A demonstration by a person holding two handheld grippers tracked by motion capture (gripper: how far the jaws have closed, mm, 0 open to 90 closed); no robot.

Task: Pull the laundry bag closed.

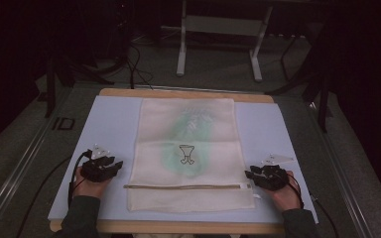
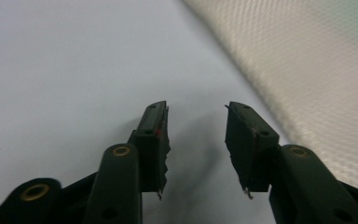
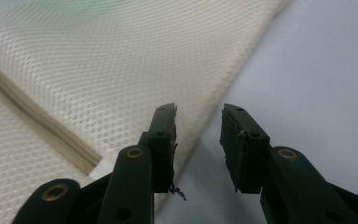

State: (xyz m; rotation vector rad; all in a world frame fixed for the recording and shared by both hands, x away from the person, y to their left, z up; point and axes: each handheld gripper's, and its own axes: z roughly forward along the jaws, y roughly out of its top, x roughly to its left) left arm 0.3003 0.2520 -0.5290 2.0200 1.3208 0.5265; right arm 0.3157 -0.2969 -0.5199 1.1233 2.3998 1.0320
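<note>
Left gripper (image 1: 110,165) rests on the pale mat (image 1: 109,124), jaws parted and holding nothing, just beside the mesh laundry bag (image 1: 188,148) lying flat mid-table, zipper (image 1: 183,186) toward the person. Right gripper (image 1: 251,174) sits at the bag's right edge, jaws also apart and empty.

Probably a lab or recording studio: dark surroundings, black cables (image 1: 138,69) trailing over grey carpet at upper left, a white metal stand (image 1: 218,29) at top centre, and one lit work table (image 1: 109,121).
</note>
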